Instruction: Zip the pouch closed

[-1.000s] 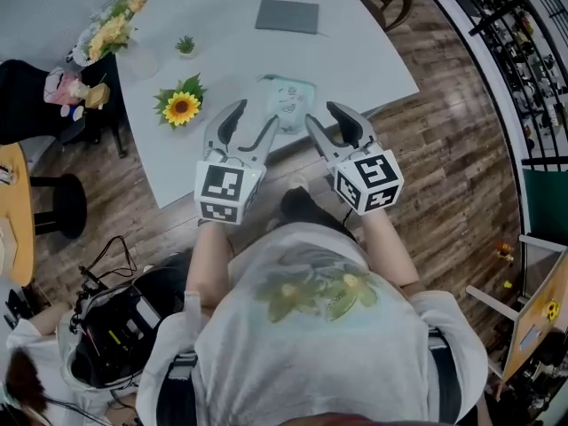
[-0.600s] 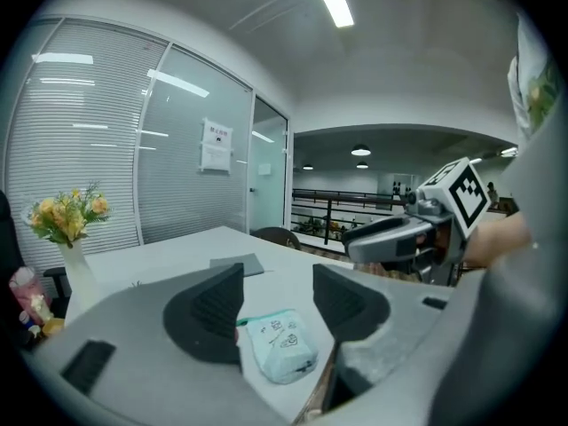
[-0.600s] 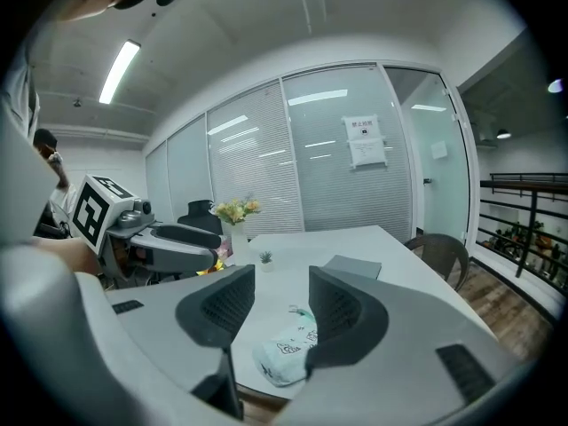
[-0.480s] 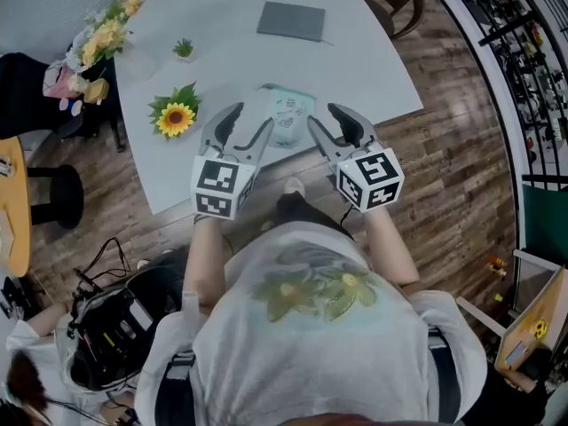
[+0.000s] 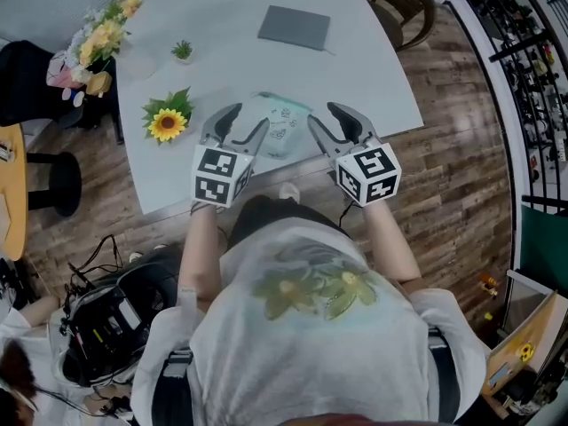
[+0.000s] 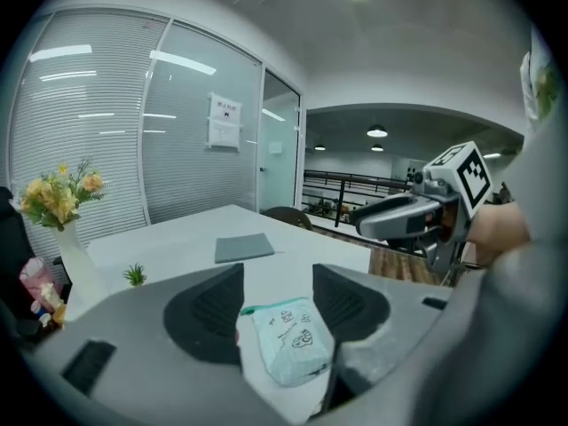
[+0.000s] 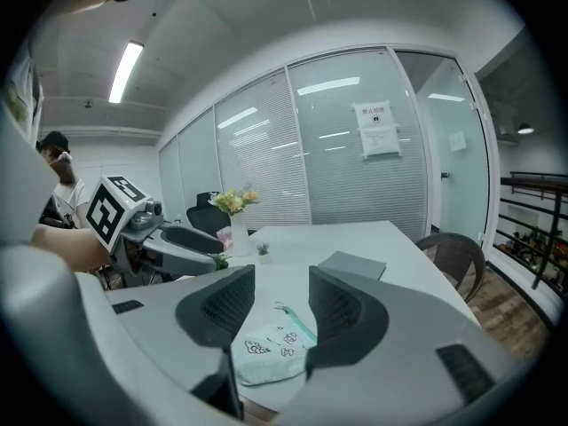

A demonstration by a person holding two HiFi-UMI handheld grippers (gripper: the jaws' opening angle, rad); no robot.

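A pale mint pouch with small cartoon prints lies flat near the front edge of the white table. Its teal zip runs along the far side. My left gripper hovers open just left of the pouch, above the table's edge. My right gripper hovers open just right of it. Neither touches the pouch. In the left gripper view the pouch shows between the jaws, lower down. In the right gripper view the pouch lies below and ahead of the jaws.
A sunflower lies on the table left of the pouch, with a small green plant and a vase of flowers behind it. A grey notebook rests at the far side. A wicker chair stands at the far right.
Both grippers stay open and have edged slightly forward toward the table, flanking the pouch. The pouch has not moved.
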